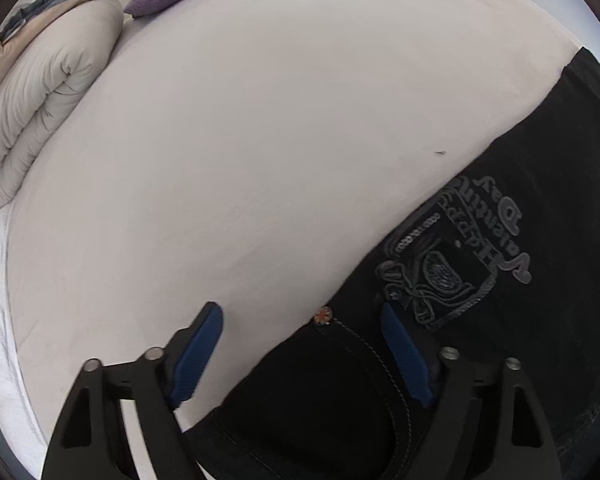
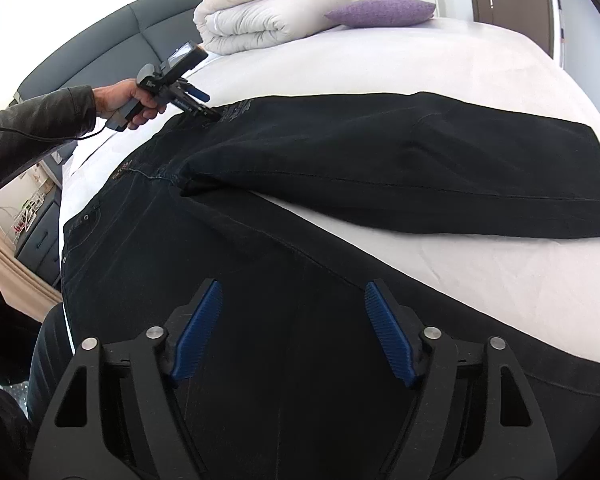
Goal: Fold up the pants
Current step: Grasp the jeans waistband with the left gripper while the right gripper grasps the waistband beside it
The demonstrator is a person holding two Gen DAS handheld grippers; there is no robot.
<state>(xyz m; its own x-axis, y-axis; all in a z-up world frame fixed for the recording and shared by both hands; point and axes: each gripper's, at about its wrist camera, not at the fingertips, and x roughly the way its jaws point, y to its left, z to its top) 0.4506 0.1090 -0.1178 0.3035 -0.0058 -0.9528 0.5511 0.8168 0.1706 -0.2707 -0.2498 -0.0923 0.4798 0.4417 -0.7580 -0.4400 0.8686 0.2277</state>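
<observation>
Your black jeans (image 2: 300,184) lie spread on the bed sheet (image 2: 420,64), legs apart. Both tools are released: the left gripper (image 1: 302,350) straddles the waist edge beside the embroidered crest (image 1: 456,252), the right gripper (image 2: 294,328) hovers over the near leg. Clamp both layers fully before lifting.

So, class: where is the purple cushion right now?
The purple cushion lies at the far end of the bed, right of the folded duvet in the right wrist view, well beyond the black pants.
</observation>
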